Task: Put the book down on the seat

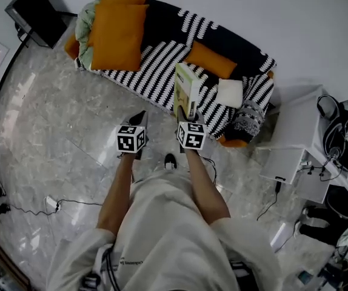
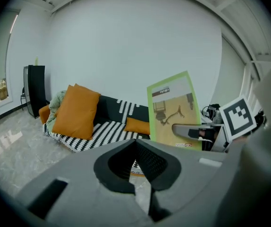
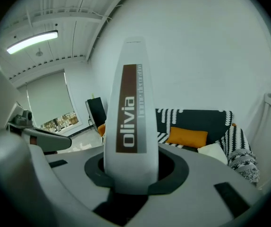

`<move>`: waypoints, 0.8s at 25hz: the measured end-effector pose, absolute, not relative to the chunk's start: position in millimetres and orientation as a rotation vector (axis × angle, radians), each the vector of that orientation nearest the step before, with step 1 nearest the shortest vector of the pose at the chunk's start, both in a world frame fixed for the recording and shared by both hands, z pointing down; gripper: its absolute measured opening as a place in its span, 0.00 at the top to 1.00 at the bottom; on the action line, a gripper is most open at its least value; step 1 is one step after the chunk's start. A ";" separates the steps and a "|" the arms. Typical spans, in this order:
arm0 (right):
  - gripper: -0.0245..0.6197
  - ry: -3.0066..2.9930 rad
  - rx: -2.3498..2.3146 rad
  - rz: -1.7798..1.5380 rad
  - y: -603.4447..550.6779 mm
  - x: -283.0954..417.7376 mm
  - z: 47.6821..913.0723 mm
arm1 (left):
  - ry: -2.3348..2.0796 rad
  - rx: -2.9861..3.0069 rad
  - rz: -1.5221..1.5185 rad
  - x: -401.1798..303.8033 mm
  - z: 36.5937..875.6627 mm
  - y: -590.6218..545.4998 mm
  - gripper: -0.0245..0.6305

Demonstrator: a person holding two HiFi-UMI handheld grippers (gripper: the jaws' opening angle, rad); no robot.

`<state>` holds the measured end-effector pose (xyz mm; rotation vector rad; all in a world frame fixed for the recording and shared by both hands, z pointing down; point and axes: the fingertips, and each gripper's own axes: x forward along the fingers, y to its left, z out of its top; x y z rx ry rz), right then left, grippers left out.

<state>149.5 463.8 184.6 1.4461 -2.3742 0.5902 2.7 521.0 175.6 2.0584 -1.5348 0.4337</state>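
Right gripper (image 1: 185, 114) pinches upright book (image 1: 187, 90); left gripper (image 1: 139, 117) pressed together, empty; book not yet down on sofa seat (image 1: 154, 68).

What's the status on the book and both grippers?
Left gripper shut, empty. Right gripper shut on book, held upright, not yet on the sofa. Orange cushions on it; striped patch between them bare.
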 end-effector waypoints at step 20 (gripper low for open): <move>0.77 -2.294 1.348 0.725 442.2 168.9 231.6 | -1.560 1.968 0.418 -13.7 192.0 497.2 0.96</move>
